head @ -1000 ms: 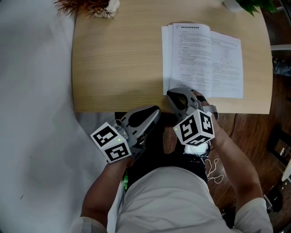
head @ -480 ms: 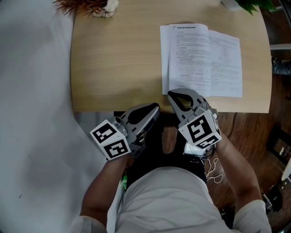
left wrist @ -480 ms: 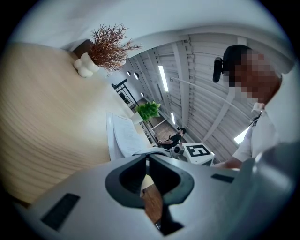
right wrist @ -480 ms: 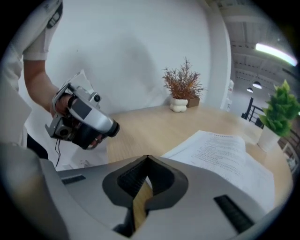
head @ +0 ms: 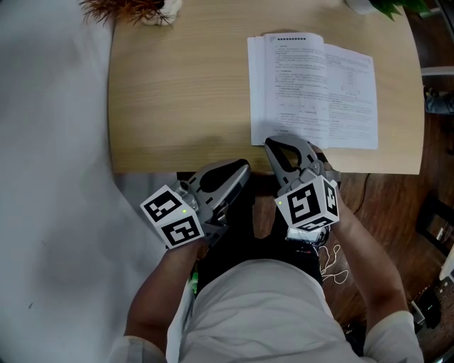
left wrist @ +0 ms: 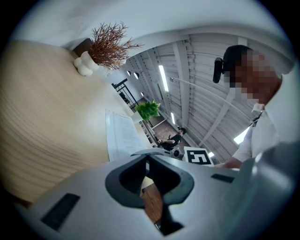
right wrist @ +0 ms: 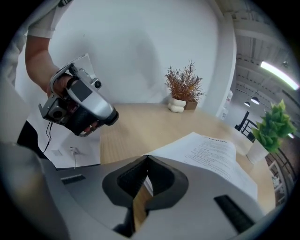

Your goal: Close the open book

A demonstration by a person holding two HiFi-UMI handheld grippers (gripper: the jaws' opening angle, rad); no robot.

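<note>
Open book (head: 312,88) lies on table (head: 177,92), right side. Right gripper (head: 271,144) closed, empty, tips at book's near-left corner. Left gripper (head: 245,169) closed, empty, off table's near edge. Dried plant (head: 131,8) far-left, green plant (head: 394,7) far-right.

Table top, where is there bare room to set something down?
The wide bare wood of the table left of the open book, from the dried plant down to the near edge. Crowded: the book's near left corner, where the right gripper is.

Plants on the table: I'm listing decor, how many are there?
2: a dried brown twig plant in a white vase, far left corner; a green leafy plant in a white pot, far right corner.
</note>
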